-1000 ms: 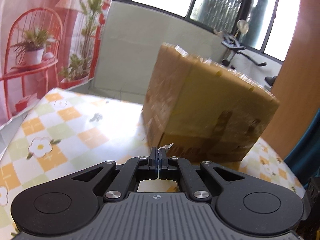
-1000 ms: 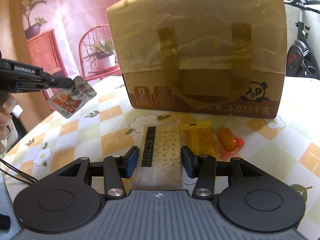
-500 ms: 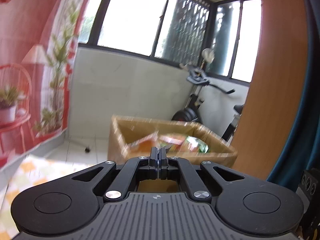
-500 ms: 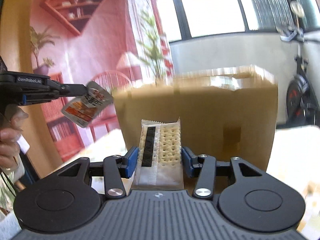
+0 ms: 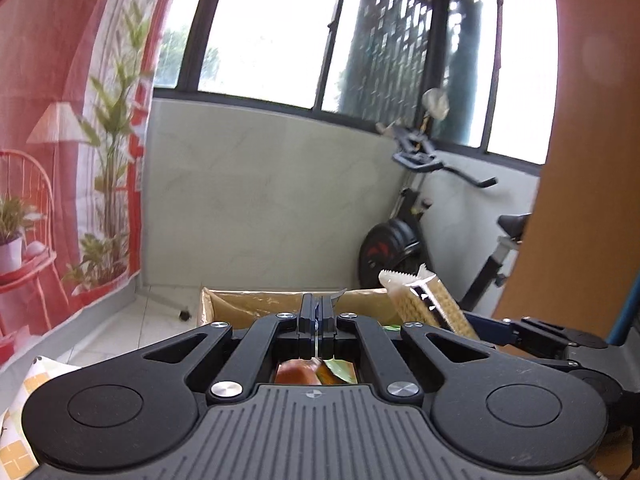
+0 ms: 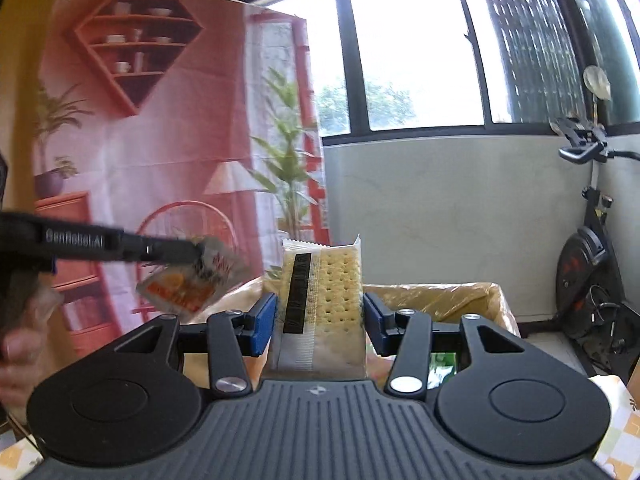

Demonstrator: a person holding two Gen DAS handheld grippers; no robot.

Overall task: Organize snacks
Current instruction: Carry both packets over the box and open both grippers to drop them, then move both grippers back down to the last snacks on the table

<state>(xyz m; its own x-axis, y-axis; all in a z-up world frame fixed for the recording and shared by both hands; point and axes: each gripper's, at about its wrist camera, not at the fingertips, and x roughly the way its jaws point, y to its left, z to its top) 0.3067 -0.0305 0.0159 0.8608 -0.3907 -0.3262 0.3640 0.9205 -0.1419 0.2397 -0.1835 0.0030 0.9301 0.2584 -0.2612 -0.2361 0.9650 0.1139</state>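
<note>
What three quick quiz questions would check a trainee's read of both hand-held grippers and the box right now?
1. True or false: the right hand-held gripper holds a cracker pack.
2. What does the left hand-held gripper pinch? A) small orange snack pouch B) a banana C) nothing
3. Fill in: the cardboard box under both snacks is ____ at the top.

Key: 1 true; 2 A; 3 open, with snacks already inside.

Bright barred windows [image 5: 280, 36], pale wall, exercise bike [image 6: 592, 280], red backdrop [image 5: 60, 140].
</note>
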